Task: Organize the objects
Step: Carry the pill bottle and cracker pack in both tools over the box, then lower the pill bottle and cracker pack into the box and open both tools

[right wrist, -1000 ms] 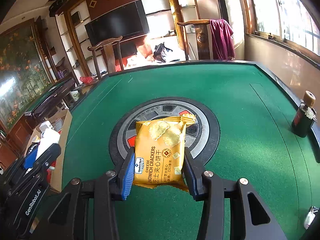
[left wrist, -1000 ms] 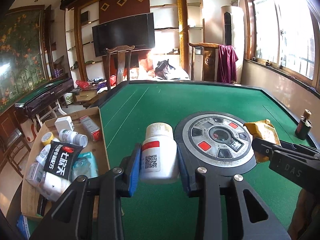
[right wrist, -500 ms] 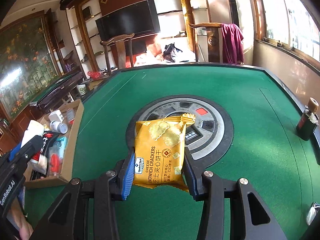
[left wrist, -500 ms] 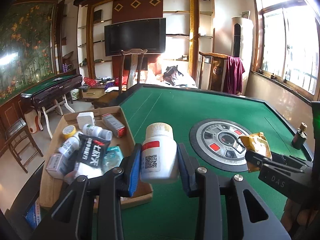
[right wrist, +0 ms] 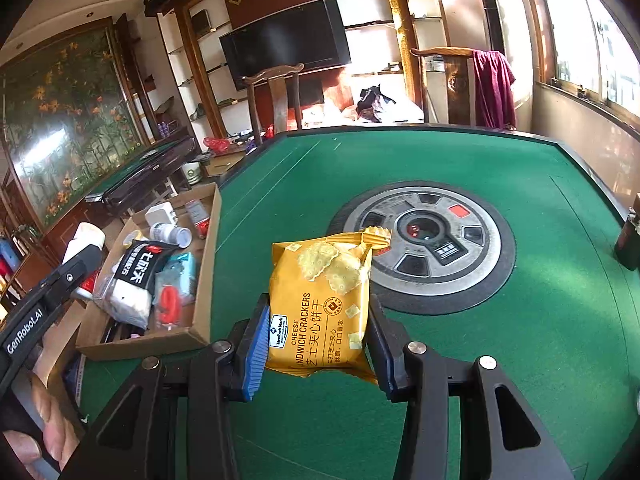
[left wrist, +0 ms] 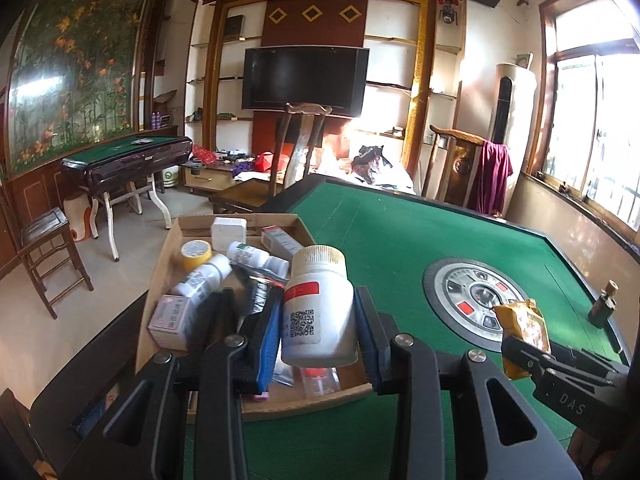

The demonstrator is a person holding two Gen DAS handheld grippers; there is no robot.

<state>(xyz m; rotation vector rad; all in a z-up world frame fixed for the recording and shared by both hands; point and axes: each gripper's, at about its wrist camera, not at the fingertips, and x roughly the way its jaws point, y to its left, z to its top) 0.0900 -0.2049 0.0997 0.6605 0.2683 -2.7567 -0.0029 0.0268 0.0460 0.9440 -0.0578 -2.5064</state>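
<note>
Objects for sorting were held in both claws. In the left wrist view, the left gripper (left wrist: 318,332) pinched a white pill bottle (left wrist: 318,308) between its pads, upright, with a cream ribbed cap, a red band and a QR code on its label. The bottle hung over the near right part of a shallow cardboard box (left wrist: 280,398), above the things lying in it. That box sat at the left edge of the green table (left wrist: 400,240) and was crowded: a small white bottle (left wrist: 258,258) on its side, a yellow roll of tape (left wrist: 196,254), a white square block (left wrist: 229,232) at the far end, and a white carton (left wrist: 172,322) near the left wall.

In the right wrist view, the right gripper (right wrist: 318,344) was clamped on a yellow packet of cheese sandwich crackers (right wrist: 320,304), its pads pressing the packet's lower sides while the top stood free. The packet was raised over the felt, to the right of the box and nearer than the round grey control disc (right wrist: 424,248) set in the middle of the table. A dark small bottle (right wrist: 630,240) stood at the far right edge. A black pouch with white lettering (right wrist: 144,266) lay inside the box, beside a light blue packet (right wrist: 180,274). Part of a hand (right wrist: 40,436) showed at the lower left, under the left gripper's black body.
</note>
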